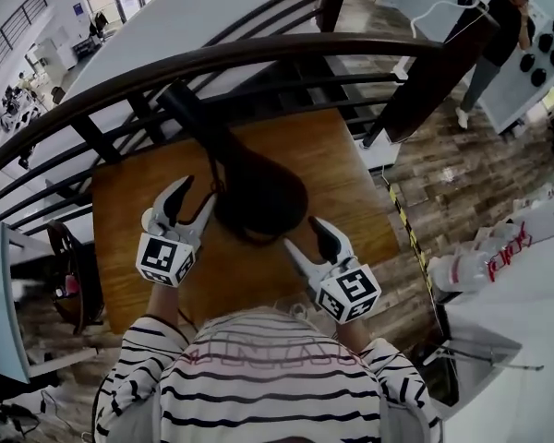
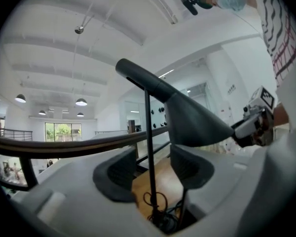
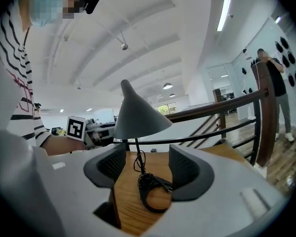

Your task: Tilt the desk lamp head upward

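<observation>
The desk lamp's dark cone head (image 1: 258, 192) stands over the wooden table (image 1: 351, 164), seen from above in the head view. My left gripper (image 1: 197, 194) is open just left of the head, one finger close to its rim. My right gripper (image 1: 302, 233) is open at the head's lower right, apart from it. In the left gripper view the cone (image 2: 195, 122) sits above the right pad, and the thin stem (image 2: 149, 152) shows between the open jaws, farther off. The right gripper view shows the cone (image 3: 138, 115), the stem, a coiled cable (image 3: 147, 179) and a ring base (image 3: 153, 199) beyond the open jaws.
A curved dark railing (image 1: 258, 53) runs along the table's far side. A person (image 1: 499, 35) stands at the back right. A white surface with bottles (image 1: 494, 261) lies to the right, and a chair (image 1: 69, 275) to the left.
</observation>
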A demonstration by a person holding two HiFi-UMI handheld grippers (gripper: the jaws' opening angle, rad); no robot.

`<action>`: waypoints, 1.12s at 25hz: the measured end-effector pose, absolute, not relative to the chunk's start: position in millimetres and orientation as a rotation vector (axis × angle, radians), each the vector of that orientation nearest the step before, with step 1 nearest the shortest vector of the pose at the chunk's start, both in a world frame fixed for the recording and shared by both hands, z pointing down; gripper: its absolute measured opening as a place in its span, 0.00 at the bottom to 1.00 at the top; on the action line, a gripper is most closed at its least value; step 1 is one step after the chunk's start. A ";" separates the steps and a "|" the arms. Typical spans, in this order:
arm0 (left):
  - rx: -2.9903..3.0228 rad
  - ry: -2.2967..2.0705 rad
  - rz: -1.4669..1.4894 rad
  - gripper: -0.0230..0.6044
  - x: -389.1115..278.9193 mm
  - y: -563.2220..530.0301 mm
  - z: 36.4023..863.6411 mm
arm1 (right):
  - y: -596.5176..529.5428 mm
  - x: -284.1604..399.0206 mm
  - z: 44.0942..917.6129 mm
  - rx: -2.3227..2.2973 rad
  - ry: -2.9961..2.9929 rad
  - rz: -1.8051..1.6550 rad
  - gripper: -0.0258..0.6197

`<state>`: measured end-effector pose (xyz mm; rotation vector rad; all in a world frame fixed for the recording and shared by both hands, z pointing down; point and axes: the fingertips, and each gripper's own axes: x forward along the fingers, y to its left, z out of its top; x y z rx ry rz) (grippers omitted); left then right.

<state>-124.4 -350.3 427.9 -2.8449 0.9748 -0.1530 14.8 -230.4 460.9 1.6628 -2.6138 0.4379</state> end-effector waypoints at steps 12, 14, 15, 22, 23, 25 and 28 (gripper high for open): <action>-2.909 0.881 -0.188 0.35 -102.9 -389.1 454.7 | -247.7 7.0 462.8 1.748 -2.565 0.386 0.33; -2.915 0.873 -0.190 0.34 -100.2 -392.5 455.9 | -249.1 6.6 460.5 1.750 -2.568 0.380 0.31; -2.918 0.868 -0.189 0.33 -98.8 -393.3 455.9 | -249.5 6.5 459.5 1.750 -2.567 0.378 0.30; -2.930 0.833 -0.205 0.23 -94.4 -391.7 461.6 | -248.7 1.5 458.8 1.752 -2.565 0.354 0.27; -2.930 0.833 -0.212 0.20 -94.2 -392.0 462.5 | -248.8 0.9 458.5 1.751 -2.566 0.349 0.26; -2.929 0.833 -0.219 0.18 -93.4 -392.3 463.2 | -248.7 0.2 457.9 1.748 -2.564 0.340 0.24; -2.927 0.826 -0.235 0.16 -92.8 -391.2 465.0 | -248.0 -1.1 457.0 1.743 -2.558 0.325 0.22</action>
